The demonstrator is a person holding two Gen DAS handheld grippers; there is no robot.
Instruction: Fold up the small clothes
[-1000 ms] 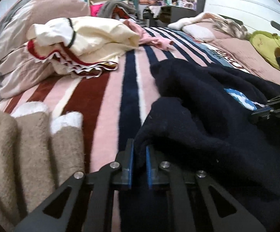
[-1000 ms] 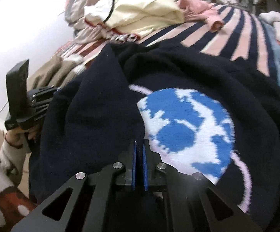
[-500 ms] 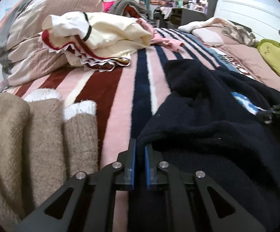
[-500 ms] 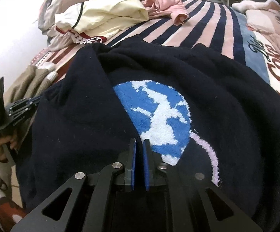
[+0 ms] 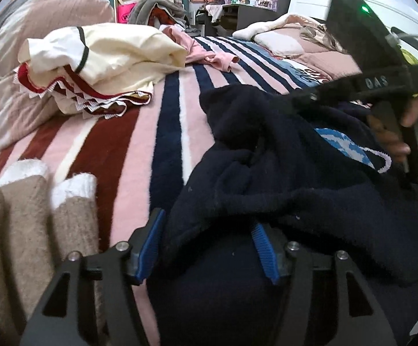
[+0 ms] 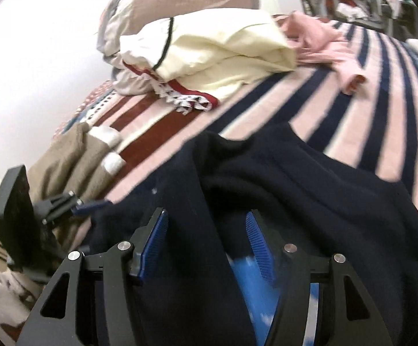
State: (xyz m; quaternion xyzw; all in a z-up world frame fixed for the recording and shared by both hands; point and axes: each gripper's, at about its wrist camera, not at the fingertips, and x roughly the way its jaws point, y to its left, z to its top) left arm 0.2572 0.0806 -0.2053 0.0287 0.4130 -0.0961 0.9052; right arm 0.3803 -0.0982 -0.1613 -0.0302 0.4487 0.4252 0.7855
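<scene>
Striped bedding (image 5: 139,150) in pink, navy and dark red is covering the bed, and a messy room is showing far behind it. You are folding the navy sweater (image 5: 310,201), the one with the blue and white picture on its front. It is lying bunched at the near side of the bed, filling the 3 to 6 o'clock part of the left wrist view.

Your left gripper (image 5: 206,245) has just been opening. Its blue pads are standing spread, with a thick fold of the sweater lying loose between them. Your right gripper (image 6: 207,242) has just been opening too. Its pads are also spread apart over the dark cloth, pressing on nothing.

So you are letting go of a fold, it seems. To do this well, try lifting both grippers straight away, so the fuzzy knit is not catching and the fold is staying flat.

Folded tan sweater (image 5: 21,230) is sitting at 8 o'clock. Cream clothes pile (image 5: 108,54) is waiting at 10 o'clock, and a pink garment (image 5: 209,54) at 12.
</scene>
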